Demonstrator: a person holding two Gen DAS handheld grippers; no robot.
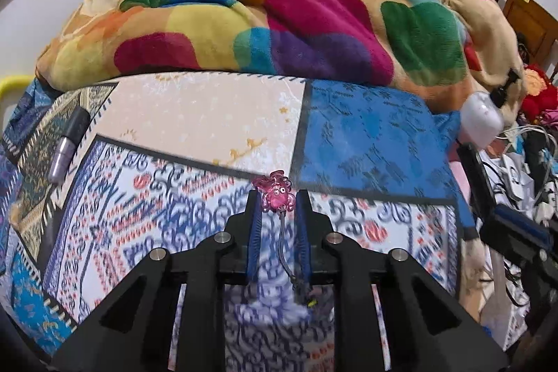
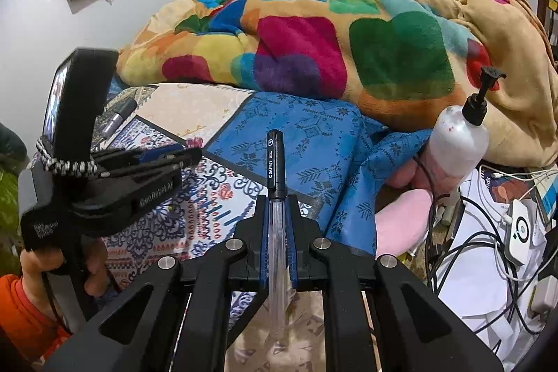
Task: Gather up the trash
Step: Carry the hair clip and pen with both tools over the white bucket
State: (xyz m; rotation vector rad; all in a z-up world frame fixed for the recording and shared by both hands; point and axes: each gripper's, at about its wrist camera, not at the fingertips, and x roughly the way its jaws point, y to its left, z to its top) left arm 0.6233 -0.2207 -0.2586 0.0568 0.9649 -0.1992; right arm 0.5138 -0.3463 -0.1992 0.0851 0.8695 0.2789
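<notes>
My left gripper (image 1: 277,197) is shut on a small pink plastic charm (image 1: 275,192) whose dark cord hangs down between the fingers, above the patterned bedsheet (image 1: 195,128). My right gripper (image 2: 277,201) is shut on a pen (image 2: 274,162) with a black cap and clear barrel, pointing forward over the bed. The left gripper also shows in the right wrist view (image 2: 190,156), to the left, held by a hand. A small purple-grey tube (image 1: 68,143) lies on the sheet at the far left; it also shows in the right wrist view (image 2: 118,117).
A bunched colourful blanket (image 1: 265,23) covers the far half of the bed. A white pump bottle (image 2: 457,142) stands at the bed's right edge. Tangled cables, chargers and papers (image 2: 502,232) fill the right side. A pink cushion (image 2: 401,222) lies below the sheet's edge.
</notes>
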